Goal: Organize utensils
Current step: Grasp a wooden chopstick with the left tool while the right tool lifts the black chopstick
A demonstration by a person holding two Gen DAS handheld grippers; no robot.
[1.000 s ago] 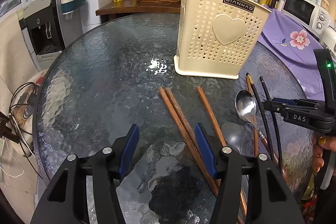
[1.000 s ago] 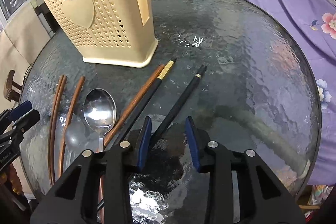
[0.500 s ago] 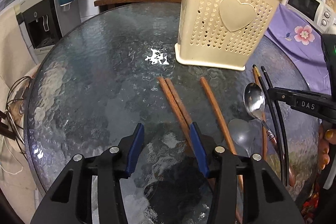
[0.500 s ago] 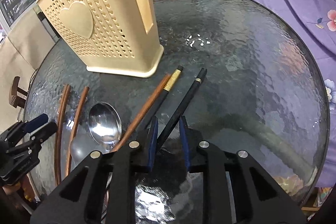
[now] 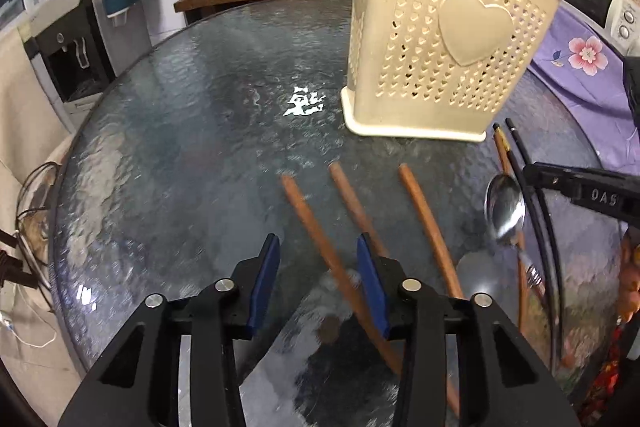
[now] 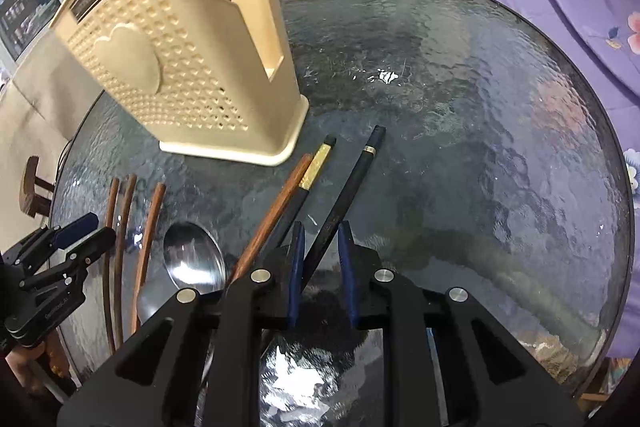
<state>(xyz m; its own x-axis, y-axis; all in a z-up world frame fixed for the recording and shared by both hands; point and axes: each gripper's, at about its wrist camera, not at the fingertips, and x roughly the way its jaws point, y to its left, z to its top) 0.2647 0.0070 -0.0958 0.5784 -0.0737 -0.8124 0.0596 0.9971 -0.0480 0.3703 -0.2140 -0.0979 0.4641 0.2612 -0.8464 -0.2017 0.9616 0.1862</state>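
Chopsticks and a spoon [image 5: 505, 206] lie on a round glass table [image 5: 192, 131] in front of a cream holder [image 5: 444, 43] labelled JIANHAO. A brown chopstick [image 5: 320, 247] passes between the spread fingers of the left claw [image 5: 318, 281], touching neither. The right claw [image 6: 321, 269] is nearly closed around a black chopstick [image 6: 348, 183]; whether its pads touch is unclear. Bare glass stretches left of the brown chopsticks and right of the black ones. The right claw's side reads DAS.
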